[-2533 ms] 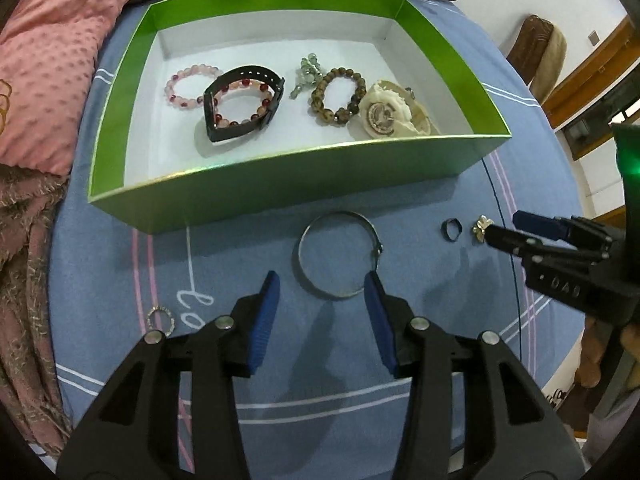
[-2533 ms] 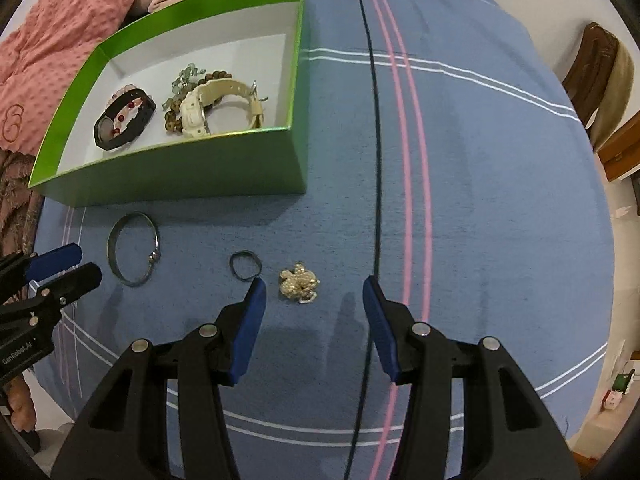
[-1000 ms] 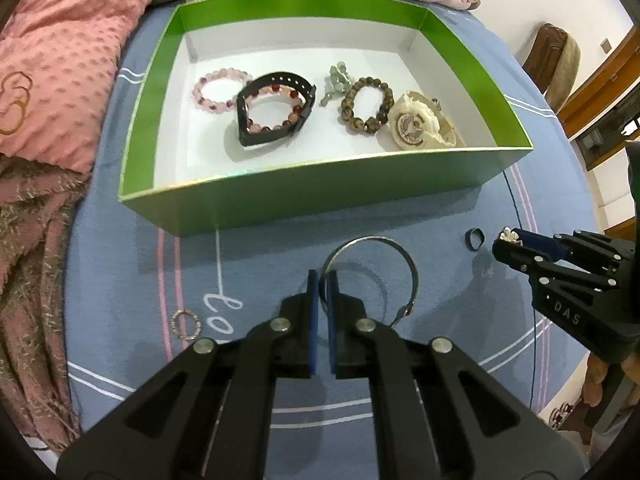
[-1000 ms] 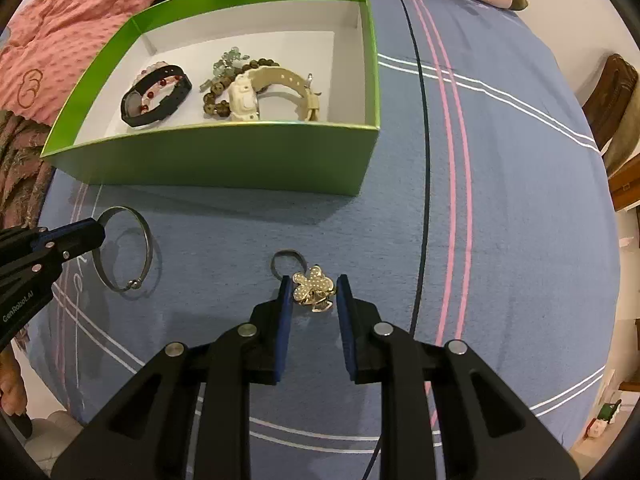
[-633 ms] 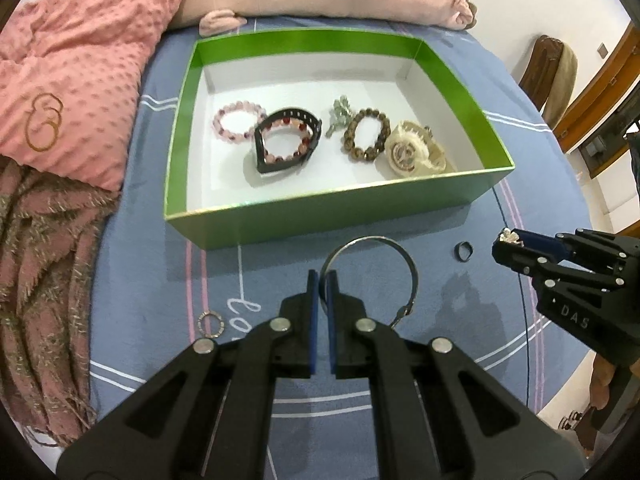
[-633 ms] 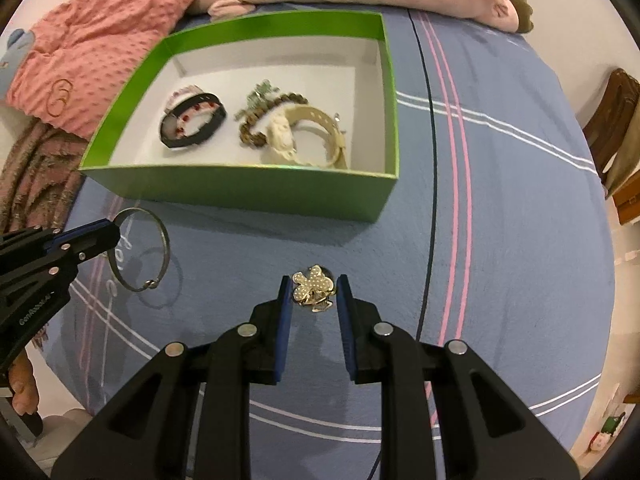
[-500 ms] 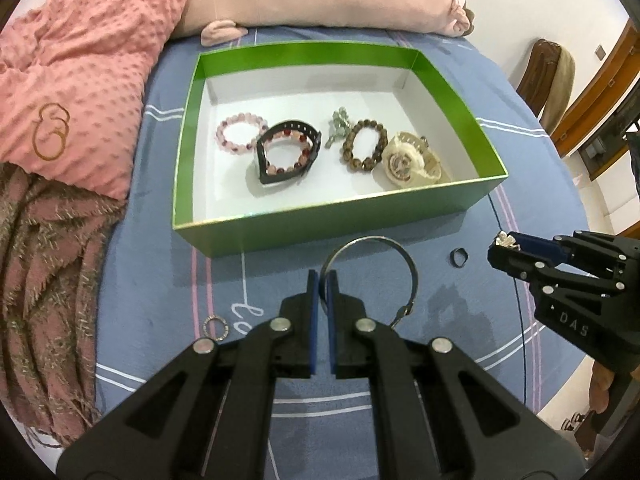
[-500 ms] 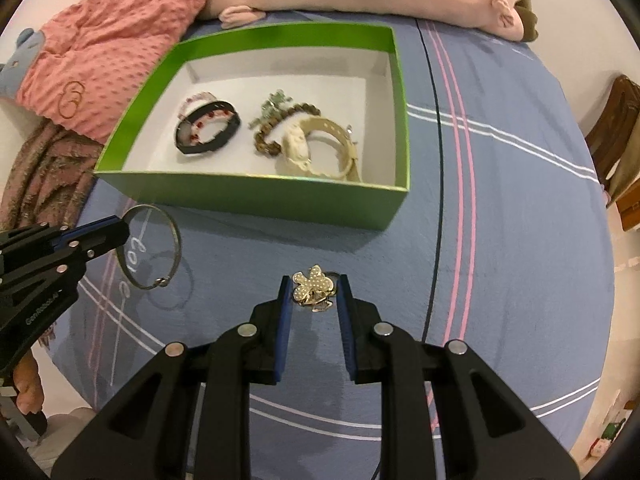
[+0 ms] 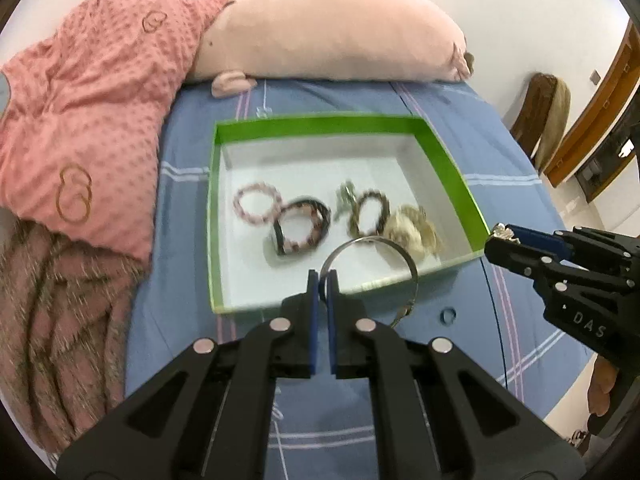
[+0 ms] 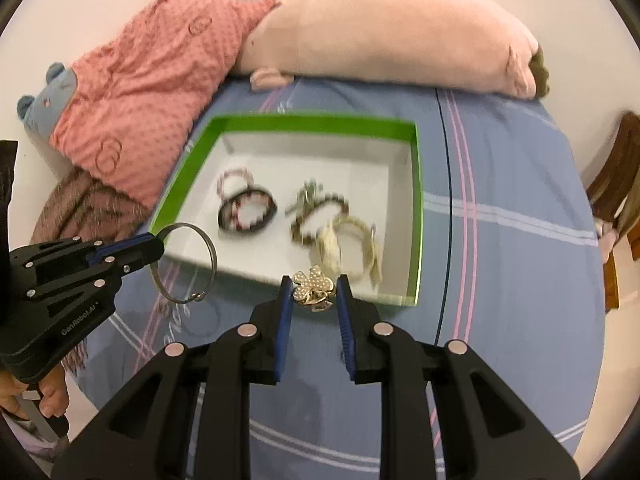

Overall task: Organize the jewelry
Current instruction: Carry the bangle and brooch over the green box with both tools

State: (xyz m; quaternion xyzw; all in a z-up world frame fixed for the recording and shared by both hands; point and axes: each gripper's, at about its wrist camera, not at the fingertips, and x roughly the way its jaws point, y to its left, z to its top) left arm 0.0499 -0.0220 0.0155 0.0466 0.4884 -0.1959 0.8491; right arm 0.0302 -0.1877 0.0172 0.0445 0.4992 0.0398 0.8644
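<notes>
Currently left gripper (image 9: 323, 280) pinches the silver bangle (image 9: 376, 256) by its thin rim, right gripper (image 10: 314, 290) clamps the gold brooch (image 10: 313, 288); either could slip short of the green box (image 9: 452, 184).

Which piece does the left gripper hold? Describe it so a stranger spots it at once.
Find the green cardboard box with the white floor on the blue striped bedsheet. Just above its near wall, the left gripper pinches a thin silver wire bangle. Unlike the beaded bracelets in the box, it is one plain bare metal hoop, held in the air.

bangle (image 9: 374, 258) lifted off bedspread | brooch (image 10: 313, 287) lifted too | both over box (image 10: 415, 216)
</notes>
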